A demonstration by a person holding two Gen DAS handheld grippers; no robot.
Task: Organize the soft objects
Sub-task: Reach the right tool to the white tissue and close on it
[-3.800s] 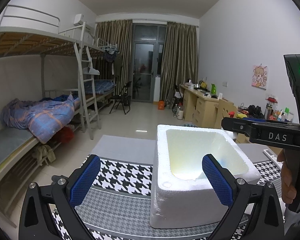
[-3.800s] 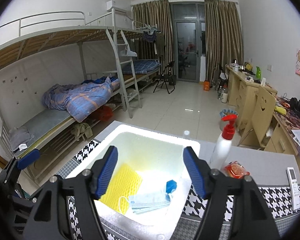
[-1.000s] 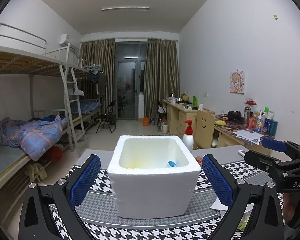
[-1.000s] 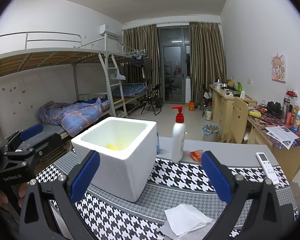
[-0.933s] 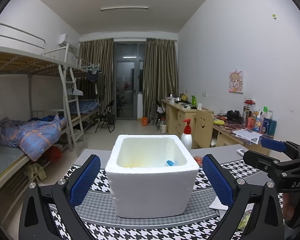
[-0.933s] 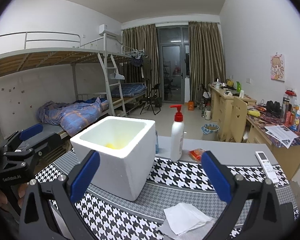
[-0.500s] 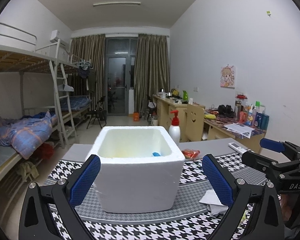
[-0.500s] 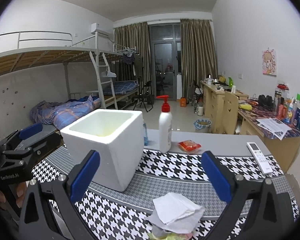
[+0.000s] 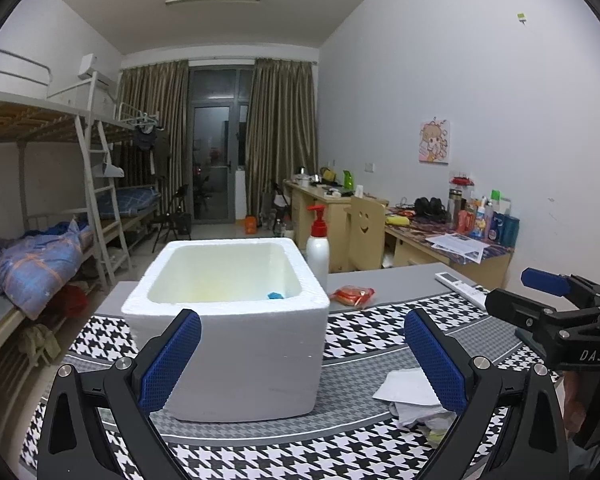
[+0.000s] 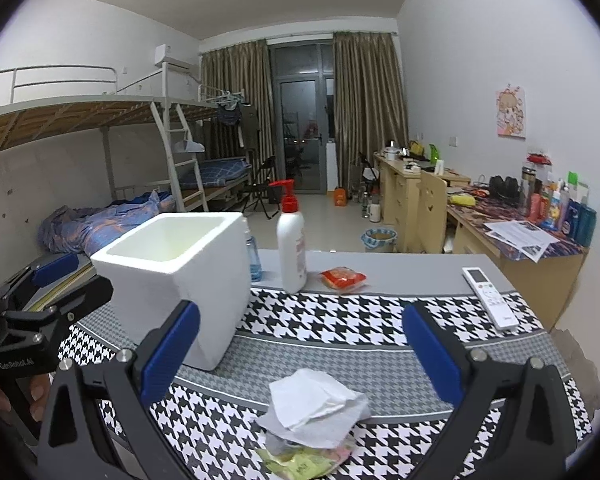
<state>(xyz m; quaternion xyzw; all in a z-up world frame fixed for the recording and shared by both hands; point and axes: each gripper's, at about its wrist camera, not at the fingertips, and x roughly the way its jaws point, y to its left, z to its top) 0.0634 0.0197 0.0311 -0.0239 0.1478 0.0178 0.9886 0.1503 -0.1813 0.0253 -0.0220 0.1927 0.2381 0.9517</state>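
A white foam box (image 9: 236, 332) stands on the houndstooth mat; a bit of yellow and a small blue item (image 9: 276, 295) show inside. It also shows in the right wrist view (image 10: 176, 280). A crumpled white tissue pile (image 10: 316, 408) with a yellowish wrapper under it lies on the mat near the front, also in the left wrist view (image 9: 410, 394). My left gripper (image 9: 302, 356) is open and empty in front of the box. My right gripper (image 10: 300, 354) is open and empty above the tissue pile.
A white pump bottle with red top (image 10: 291, 248), a small blue bottle (image 10: 254, 260), a red snack packet (image 10: 343, 278) and a white remote (image 10: 489, 298) sit on the grey table (image 10: 400, 268). Bunk beds stand left, desks right.
Both grippers have drawn back and lower from the box since 3.8 s ago, when the right one hung over its inside. The tissue pile has come into view. Both stay open.
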